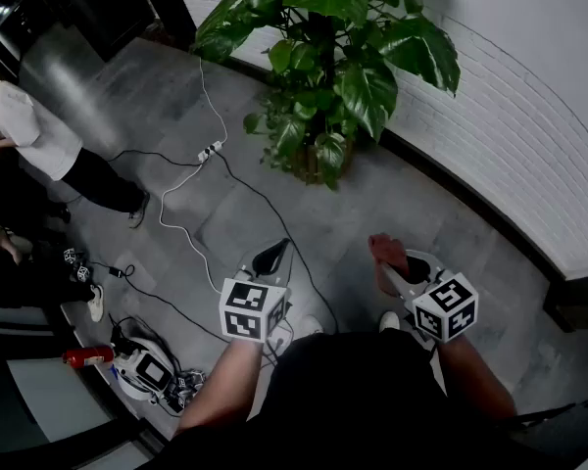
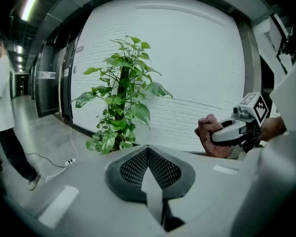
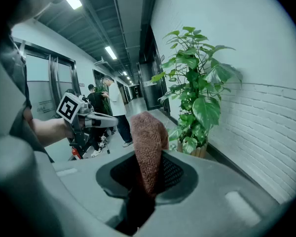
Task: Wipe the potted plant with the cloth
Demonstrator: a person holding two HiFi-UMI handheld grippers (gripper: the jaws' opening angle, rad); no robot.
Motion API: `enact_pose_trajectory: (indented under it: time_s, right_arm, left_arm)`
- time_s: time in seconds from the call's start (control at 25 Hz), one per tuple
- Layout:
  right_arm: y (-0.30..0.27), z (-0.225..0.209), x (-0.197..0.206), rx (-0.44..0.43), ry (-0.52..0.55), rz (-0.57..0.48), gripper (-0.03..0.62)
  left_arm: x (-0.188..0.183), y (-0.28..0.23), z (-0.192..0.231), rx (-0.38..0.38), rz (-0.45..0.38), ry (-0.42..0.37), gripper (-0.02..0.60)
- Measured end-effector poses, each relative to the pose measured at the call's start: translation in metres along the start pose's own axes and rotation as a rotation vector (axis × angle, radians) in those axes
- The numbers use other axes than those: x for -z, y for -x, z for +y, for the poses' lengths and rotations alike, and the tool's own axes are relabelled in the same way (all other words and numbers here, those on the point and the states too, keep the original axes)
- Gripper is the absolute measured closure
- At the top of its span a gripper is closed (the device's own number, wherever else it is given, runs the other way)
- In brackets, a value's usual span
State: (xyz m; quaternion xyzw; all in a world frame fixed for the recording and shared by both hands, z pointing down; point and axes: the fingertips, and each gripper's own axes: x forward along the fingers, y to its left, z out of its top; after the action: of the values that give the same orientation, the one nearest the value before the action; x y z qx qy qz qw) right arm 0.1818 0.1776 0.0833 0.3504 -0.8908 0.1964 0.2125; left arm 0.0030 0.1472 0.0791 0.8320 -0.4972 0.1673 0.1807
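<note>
You had the right gripper pinched on the reddish cloth. The jaws gripped its lower end only; the rest stood up free above them. The left gripper had its jaws pressed together with nothing between them. The potted plant stood against the white brick wall, well apart from both grippers, so no wiping contact yet.

Risks from here, as judgements:
- The cloth was held by a small bite. Dragging it across a leaf could pull it out of the jaws, and it would drop to the floor.
- The free top of the cloth was floppy. It might fold over, and then bare jaw plastic would scrape the leaf instead of cloth.
- The leaves looked thin, on long stalks. A hard push with no backing could bend or tear one. Your left gripper was closed and empty, so you would need to spread it first to steady a leaf.
- The plant was tall and top-heavy over its pot. A sideways shove high up could rock it.
- Cables and a power strip lay on the floor between you and the plant. Stepping forward while looking at the leaves could snag a foot.
</note>
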Motion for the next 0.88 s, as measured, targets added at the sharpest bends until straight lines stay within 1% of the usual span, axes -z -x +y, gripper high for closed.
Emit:
enact_pose_trajectory:
  time_s: [0.12,0.24,0.44,0.64,0.72,0.88]
  right_arm:
    - [-0.013,0.011,-0.01,0.019,0.002,-0.018,0.53]
    - [-0.028,0.015,-0.021,0.033,0.003,-0.033,0.53]
    - [-0.053,0.008,-0.028,0.014,0.007,0.002,0.53]
    - [-0.089,-0.026,-0.045,-0.028,0.024,0.009,0.53]
    - [-0.107,-0.045,-0.054,-0.052,0.029,0.009,0.53]
    - [-0.142,-0.085,-0.08,-0.104,0.04,0.01,0.53]
  left_arm:
    - [0.001,0.006,0.013,0.021,0.005,0.0,0.565]
    - [0.003,0.002,0.031,0.025,0.016,-0.028,0.565]
    - [0.001,-0.018,0.049,0.027,0.018,-0.03,0.565]
    - [-0.012,-0.06,0.066,0.004,0.029,-0.026,0.565]
    - [-0.02,-0.078,0.07,-0.006,0.039,-0.022,0.565]
    - [-0.039,-0.12,0.081,-0.03,0.066,-0.038,0.565]
